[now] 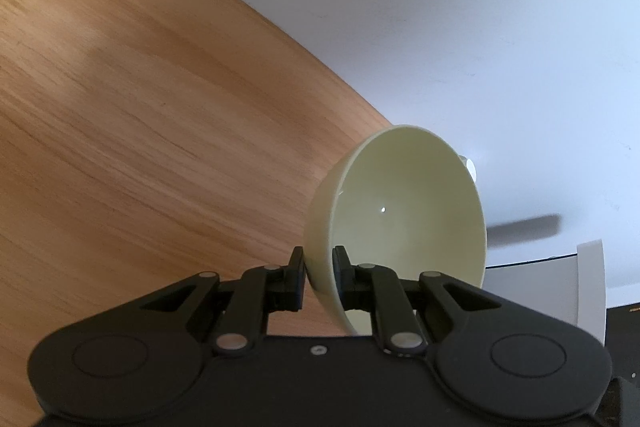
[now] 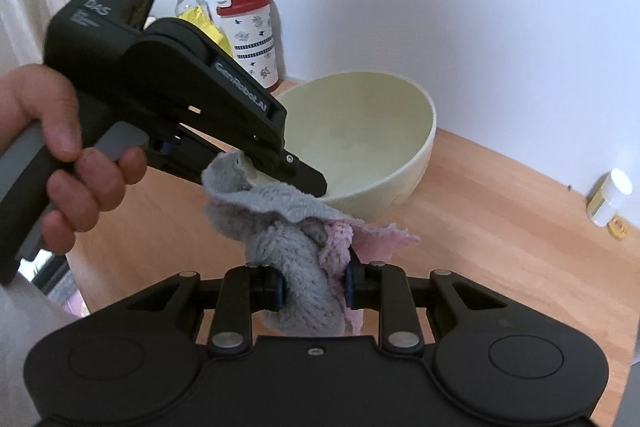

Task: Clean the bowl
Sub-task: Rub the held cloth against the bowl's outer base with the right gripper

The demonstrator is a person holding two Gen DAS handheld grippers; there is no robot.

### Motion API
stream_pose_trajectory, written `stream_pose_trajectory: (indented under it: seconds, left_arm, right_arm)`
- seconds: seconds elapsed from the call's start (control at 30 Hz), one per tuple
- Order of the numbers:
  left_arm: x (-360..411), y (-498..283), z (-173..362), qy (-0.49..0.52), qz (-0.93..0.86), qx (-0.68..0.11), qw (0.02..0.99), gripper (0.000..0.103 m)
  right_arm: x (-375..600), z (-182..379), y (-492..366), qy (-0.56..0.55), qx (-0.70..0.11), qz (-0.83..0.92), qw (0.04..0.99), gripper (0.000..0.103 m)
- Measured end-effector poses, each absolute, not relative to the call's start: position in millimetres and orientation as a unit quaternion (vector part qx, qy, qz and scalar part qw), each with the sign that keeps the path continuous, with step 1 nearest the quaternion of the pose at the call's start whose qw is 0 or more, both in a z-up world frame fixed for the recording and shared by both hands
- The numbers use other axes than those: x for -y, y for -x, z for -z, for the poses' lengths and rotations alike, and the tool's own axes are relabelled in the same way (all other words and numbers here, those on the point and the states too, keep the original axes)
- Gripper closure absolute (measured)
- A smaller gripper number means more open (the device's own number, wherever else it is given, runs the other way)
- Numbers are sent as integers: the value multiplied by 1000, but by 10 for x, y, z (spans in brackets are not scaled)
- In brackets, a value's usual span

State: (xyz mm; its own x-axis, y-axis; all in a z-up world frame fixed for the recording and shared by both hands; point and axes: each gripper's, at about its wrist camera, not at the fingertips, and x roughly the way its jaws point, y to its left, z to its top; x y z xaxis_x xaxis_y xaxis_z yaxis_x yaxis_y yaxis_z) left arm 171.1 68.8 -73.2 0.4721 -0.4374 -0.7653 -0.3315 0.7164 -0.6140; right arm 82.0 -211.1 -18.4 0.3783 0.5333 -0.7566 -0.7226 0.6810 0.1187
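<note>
Bowl gripped by its rim in the left gripper, tilted over the wooden table. Grey-pink cloth pinched in the right gripper, just beside the rim; inside looks clean, wiping seemingly barely begun or nearly finished

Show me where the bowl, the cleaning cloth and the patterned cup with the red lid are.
bowl (image 2: 360, 131): right wrist view, on its pale inner wall.
cleaning cloth (image 2: 296, 267): right wrist view, on the grey bunched part.
patterned cup (image 2: 254, 43): right wrist view, on its white printed side.
</note>
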Motion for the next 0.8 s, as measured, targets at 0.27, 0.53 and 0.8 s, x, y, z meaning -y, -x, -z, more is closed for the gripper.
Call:
stream_pose_trajectory:
  seconds: [0.27,0.53,0.8]
  left_arm:
    - [-699,-1696,744,357,58,-522,773,89]
    - [-716,-1654,735,342,84,-532,770,88]
    - [-708,-1605,662,326,111,-536,770,88]
  right_arm:
    - [1984,108,-858,147,-418,-384,810,74]
    - [1781,342,-1255,170,-424,-384,802,74]
    - [1665,536,-1288,195,-418,-387,799,74]
